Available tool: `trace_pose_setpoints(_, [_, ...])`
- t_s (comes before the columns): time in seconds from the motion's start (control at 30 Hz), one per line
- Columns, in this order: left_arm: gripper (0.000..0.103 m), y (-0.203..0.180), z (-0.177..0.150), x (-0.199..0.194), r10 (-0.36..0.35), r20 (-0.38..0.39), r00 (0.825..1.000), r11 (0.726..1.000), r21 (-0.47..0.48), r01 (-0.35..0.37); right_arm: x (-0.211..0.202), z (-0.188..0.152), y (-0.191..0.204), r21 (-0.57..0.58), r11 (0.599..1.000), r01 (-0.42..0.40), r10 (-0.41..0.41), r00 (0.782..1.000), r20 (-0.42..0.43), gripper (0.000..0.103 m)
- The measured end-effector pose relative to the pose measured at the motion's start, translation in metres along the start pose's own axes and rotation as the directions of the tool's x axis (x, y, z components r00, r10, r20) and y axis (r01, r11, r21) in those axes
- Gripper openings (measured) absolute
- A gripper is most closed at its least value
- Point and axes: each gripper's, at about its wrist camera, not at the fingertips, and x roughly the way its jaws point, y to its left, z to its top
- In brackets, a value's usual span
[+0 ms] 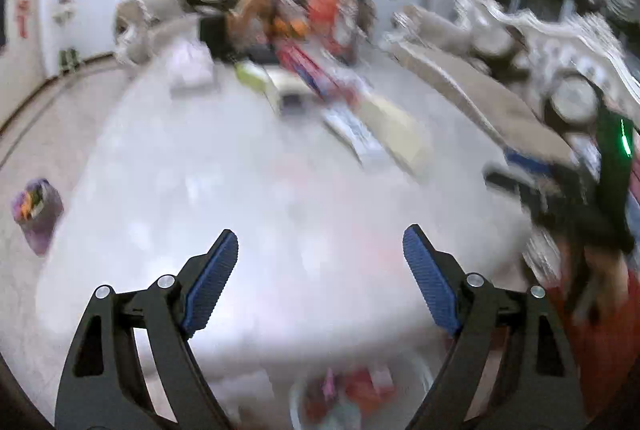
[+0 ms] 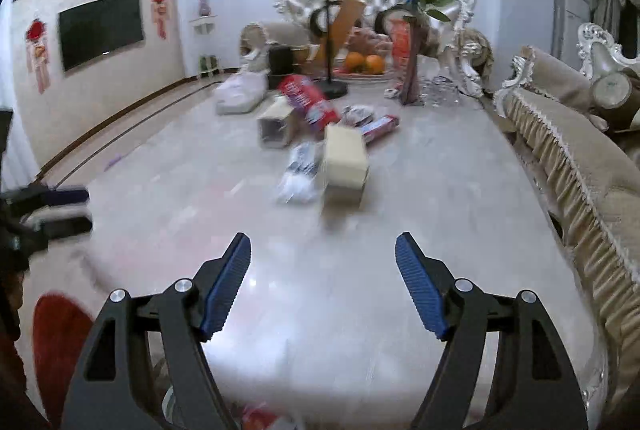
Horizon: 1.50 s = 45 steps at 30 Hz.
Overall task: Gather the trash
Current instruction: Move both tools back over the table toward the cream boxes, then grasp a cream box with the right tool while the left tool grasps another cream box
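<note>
Trash lies mid-table in the right wrist view: a beige carton, a crumpled clear wrapper, a red-and-blue packet, a red box and an open cardboard box. My right gripper is open and empty above the near part of the marble table. My left gripper is open and empty over the same table; that view is blurred. The beige carton and the red packet show far ahead of it. A white bin with colourful trash sits below the near table edge.
A fruit bowl with oranges, a rose vase and a black stand are at the table's far end. A fringed sofa runs along the right. A purple bin stands on the floor at left.
</note>
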Motion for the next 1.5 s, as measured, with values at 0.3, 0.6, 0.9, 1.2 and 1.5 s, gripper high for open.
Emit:
trace_pose_setpoints(0.3, [0.083, 0.011, 0.115, 0.163, 0.113, -0.047, 0.993, 0.99, -0.086, -0.116, 0.088, 0.04, -0.023, 0.04, 0.999, 0.035, -0.031, 0.994, -0.102, 0.071])
trace_pose_setpoints(0.6, [0.083, 0.023, 0.141, 0.234, 0.168, -0.14, 0.976, 0.974, -0.129, -0.186, 0.133, 0.056, -0.021, -0.015, 0.999, 0.035, -0.037, 0.984, -0.175, 0.071])
trace_pose_setpoints(0.9, [0.083, 0.022, 0.151, 0.27, 0.228, -0.187, 0.956, 0.968, -0.061, -0.243, 0.163, 0.066, -0.035, 0.039, 0.999, -0.003, 0.013, 0.968, -0.25, 0.071])
trace_pose_setpoints(1.2, [0.047, 0.03, 0.14, 0.271, 0.206, -0.231, 0.951, 0.978, 0.004, -0.21, 0.15, 0.062, -0.048, 0.096, 0.995, 0.005, 0.017, 0.974, -0.227, 0.045])
trace_pose_setpoints(1.5, [0.047, 0.055, 0.096, 0.199, 0.174, -0.187, 0.967, 0.984, -0.015, -0.18, 0.111, 0.037, -0.08, 0.222, 0.975, 0.004, 0.042, 0.979, -0.202, 0.045])
